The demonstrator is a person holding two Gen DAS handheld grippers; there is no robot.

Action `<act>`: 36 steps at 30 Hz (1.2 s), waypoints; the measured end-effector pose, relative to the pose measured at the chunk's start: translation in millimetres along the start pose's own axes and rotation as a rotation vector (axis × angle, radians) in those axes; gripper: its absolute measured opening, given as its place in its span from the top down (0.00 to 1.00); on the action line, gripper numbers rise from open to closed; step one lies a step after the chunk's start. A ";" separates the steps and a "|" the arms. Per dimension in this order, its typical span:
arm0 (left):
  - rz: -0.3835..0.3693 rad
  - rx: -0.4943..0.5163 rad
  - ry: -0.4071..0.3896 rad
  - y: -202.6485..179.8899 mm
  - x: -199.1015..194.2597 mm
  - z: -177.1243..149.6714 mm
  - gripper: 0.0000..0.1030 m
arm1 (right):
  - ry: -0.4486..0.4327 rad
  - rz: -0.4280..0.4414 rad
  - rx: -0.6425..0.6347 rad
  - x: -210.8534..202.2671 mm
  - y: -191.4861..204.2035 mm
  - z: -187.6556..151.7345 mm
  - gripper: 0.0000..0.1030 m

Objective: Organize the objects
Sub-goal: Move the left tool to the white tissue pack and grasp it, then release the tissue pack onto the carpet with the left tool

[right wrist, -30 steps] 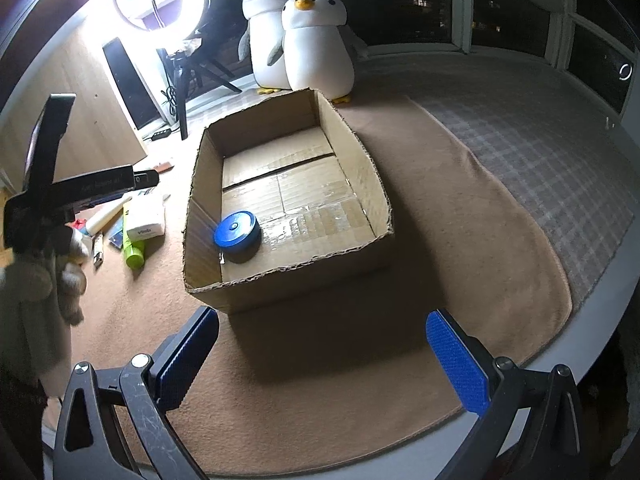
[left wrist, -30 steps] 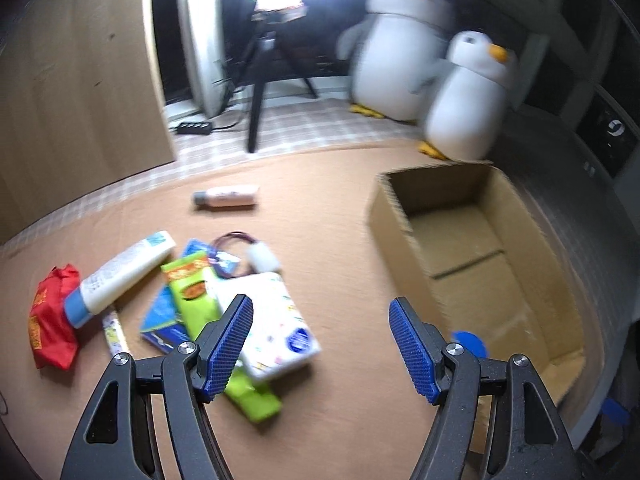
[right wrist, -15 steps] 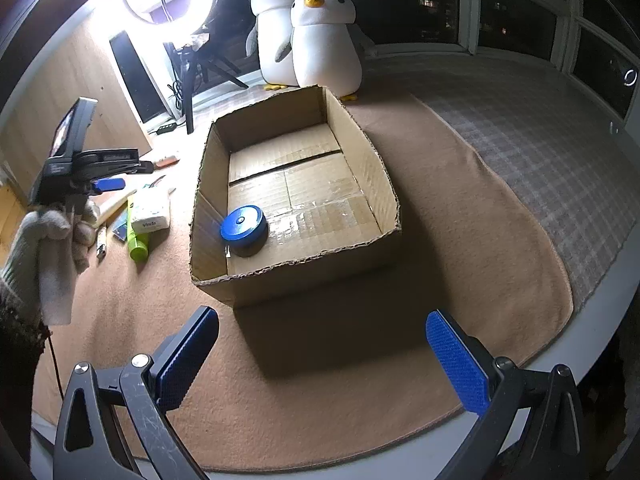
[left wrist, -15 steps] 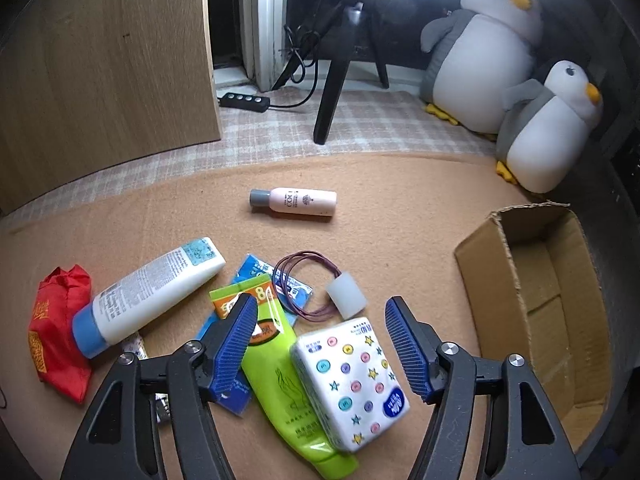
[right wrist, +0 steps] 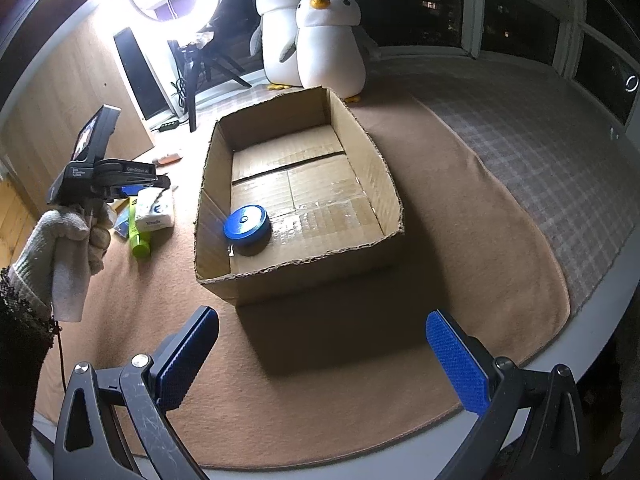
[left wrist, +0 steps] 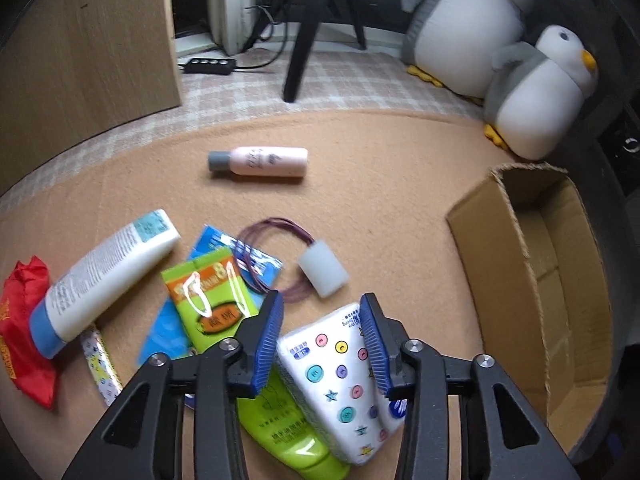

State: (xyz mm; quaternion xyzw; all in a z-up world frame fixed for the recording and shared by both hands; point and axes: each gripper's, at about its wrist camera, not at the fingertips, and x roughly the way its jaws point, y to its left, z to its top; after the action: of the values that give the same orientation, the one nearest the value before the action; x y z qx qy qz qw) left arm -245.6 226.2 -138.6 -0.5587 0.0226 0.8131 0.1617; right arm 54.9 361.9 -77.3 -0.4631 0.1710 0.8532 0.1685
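My left gripper [left wrist: 324, 340] is over the pile of small items, its jaws closing on a white tissue pack [left wrist: 336, 380] printed with coloured buttons. Both pads touch the pack's sides. The pack lies partly on a green tube [left wrist: 212, 300]. From the right wrist view, a gloved hand holds the left gripper [right wrist: 148, 188] above the tissue pack [right wrist: 156, 212], left of the cardboard box [right wrist: 376, 184]. A blue round tin [right wrist: 246, 226] sits inside the box. My right gripper [right wrist: 320, 360] hangs open over the carpet in front of the box, with nothing between its fingers.
A white tube with a blue cap [left wrist: 108, 272], a red pouch [left wrist: 24, 320], a blue packet [left wrist: 168, 340], a purple cable with a white plug [left wrist: 322, 272] and a pink bottle [left wrist: 260, 162] lie on the carpet. Two plush penguins [right wrist: 320, 40], a ring-light tripod [right wrist: 188, 68] and a power strip [left wrist: 208, 66] stand behind.
The left gripper moved down and over the pile, and its jaws narrowed onto the tissue pack. The right gripper stayed where it was, open.
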 end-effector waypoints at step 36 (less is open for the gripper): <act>-0.150 0.103 -0.044 40.9 -95.8 -191.5 0.33 | 0.045 0.166 -0.180 18.2 105.0 -0.7 0.00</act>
State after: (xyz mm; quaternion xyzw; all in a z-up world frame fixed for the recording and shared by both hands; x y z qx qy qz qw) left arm -53.8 123.1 -128.5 -0.5317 0.0189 0.8087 0.2509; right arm -0.7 271.1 -78.9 -0.4797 0.1352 0.8654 0.0513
